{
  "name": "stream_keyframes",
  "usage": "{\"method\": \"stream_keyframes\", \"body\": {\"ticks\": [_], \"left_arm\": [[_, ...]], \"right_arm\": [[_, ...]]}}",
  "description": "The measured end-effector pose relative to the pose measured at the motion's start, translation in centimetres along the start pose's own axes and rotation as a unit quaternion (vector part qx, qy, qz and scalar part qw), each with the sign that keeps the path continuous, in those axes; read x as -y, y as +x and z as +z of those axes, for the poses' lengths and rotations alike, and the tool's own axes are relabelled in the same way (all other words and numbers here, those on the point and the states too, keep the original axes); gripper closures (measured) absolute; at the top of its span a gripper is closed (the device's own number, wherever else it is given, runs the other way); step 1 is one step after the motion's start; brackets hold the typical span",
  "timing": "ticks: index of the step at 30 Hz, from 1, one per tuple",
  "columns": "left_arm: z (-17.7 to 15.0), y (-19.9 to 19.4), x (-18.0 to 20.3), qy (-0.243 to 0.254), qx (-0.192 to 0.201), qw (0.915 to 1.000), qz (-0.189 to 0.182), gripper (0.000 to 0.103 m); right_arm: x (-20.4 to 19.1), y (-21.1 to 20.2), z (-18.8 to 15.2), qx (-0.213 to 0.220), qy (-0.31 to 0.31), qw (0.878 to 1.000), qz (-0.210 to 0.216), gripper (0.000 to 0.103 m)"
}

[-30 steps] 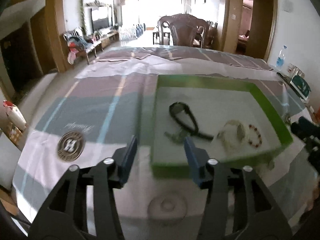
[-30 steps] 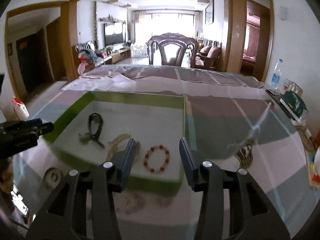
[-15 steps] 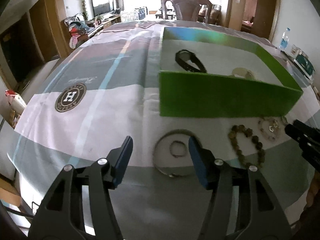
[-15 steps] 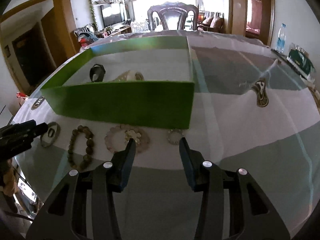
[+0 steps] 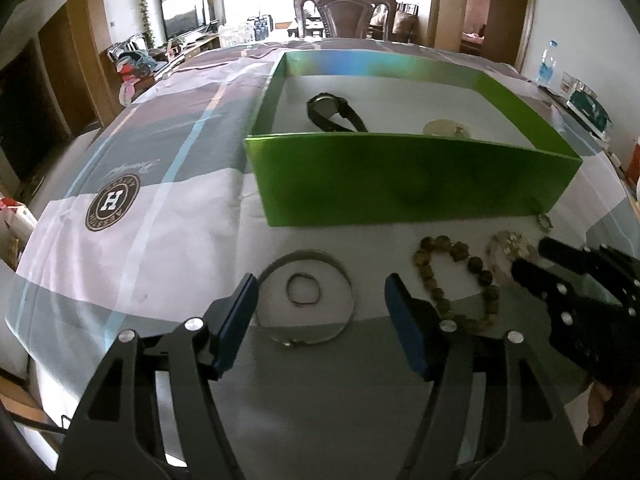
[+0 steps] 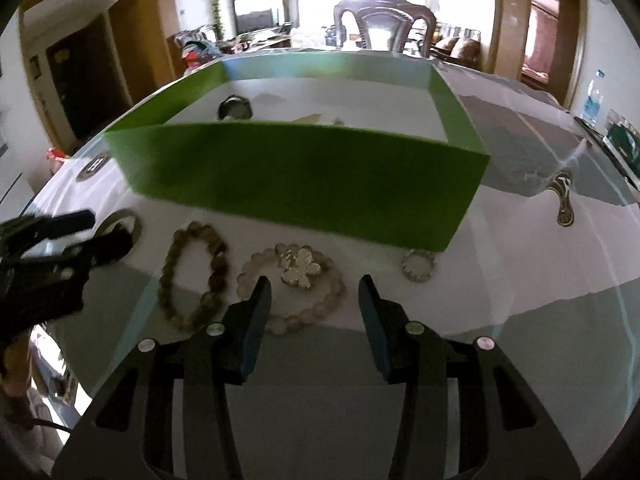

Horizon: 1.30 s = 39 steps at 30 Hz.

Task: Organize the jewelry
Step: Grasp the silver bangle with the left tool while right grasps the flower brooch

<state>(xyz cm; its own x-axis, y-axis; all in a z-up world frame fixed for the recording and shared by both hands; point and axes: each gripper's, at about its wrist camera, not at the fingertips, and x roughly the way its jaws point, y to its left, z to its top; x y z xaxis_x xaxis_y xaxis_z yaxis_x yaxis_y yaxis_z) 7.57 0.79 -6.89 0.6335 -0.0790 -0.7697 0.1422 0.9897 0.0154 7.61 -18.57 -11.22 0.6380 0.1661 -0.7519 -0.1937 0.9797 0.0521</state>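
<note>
L gripper (image 5: 318,300) jaws just been widening, empty, straddling silver bangle (image 5: 306,298) w/ small ring (image 5: 303,289) inside; drop straight, pinch one rim; R gripper (image 6: 315,308) half-open, empty, above pale bead bracelet (image 6: 292,290).

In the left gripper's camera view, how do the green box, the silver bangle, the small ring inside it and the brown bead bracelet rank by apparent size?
1. Green box
2. Silver bangle and brown bead bracelet: look alike, unranked
3. Small ring

Green box (image 5: 400,184) holding black watch (image 5: 334,112), bracelets (image 6: 194,276) lying outside
</note>
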Motion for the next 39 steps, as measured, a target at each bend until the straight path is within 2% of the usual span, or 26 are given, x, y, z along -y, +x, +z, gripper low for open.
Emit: {"method": "stream_keyframes", "body": {"ticks": [3, 5, 12, 16, 19, 25, 26, 28, 31, 39], "left_arm": [[-0.1, -0.1, -0.6, -0.007, -0.001, 1.0, 0.006, 0.035], [-0.1, -0.1, -0.6, -0.01, -0.001, 0.9999, 0.007, 0.035], [-0.3, -0.1, 0.0, 0.0, -0.003, 1.0, -0.005, 0.033], [-0.4, -0.2, -0.4, -0.004, -0.003, 1.0, -0.001, 0.033], [-0.5, -0.3, -1.2, -0.012, -0.002, 0.9999, 0.004, 0.032], [-0.6, -0.4, -2.9, -0.026, 0.0, 0.9996, 0.013, 0.033], [-0.6, -0.4, -3.2, -0.03, 0.001, 0.9994, 0.015, 0.033], [-0.6, -0.4, -3.6, -0.034, -0.001, 0.9993, 0.017, 0.041], [-0.6, 0.0, -3.8, -0.036, -0.009, 0.9991, 0.019, 0.048], [-0.8, 1.0, -2.4, -0.017, -0.023, 0.9995, 0.008, 0.05]], "right_arm": [[-0.3, -0.7, -0.7, -0.004, -0.015, 1.0, 0.015, 0.057], [-0.2, -1.1, -1.0, -0.001, -0.013, 1.0, 0.008, 0.057], [-1.0, -1.5, 0.1, 0.019, -0.019, 1.0, 0.015, 0.059], [-1.8, -0.5, 0.6, 0.01, -0.031, 0.999, 0.013, 0.082], [-1.2, -1.0, 0.8, 0.016, -0.018, 0.999, 0.024, 0.082], [1.4, -3.5, 1.1, 0.047, 0.013, 0.999, -0.011, 0.082], [2.0, -3.5, 1.0, 0.045, 0.02, 0.999, -0.023, 0.082], [3.3, -3.2, 0.7, 0.035, 0.037, 0.998, -0.037, 0.082], [4.2, -2.3, 0.1, 0.021, 0.052, 0.997, -0.046, 0.082], [3.8, -1.5, -0.3, 0.013, 0.049, 0.997, -0.053, 0.082]]}}
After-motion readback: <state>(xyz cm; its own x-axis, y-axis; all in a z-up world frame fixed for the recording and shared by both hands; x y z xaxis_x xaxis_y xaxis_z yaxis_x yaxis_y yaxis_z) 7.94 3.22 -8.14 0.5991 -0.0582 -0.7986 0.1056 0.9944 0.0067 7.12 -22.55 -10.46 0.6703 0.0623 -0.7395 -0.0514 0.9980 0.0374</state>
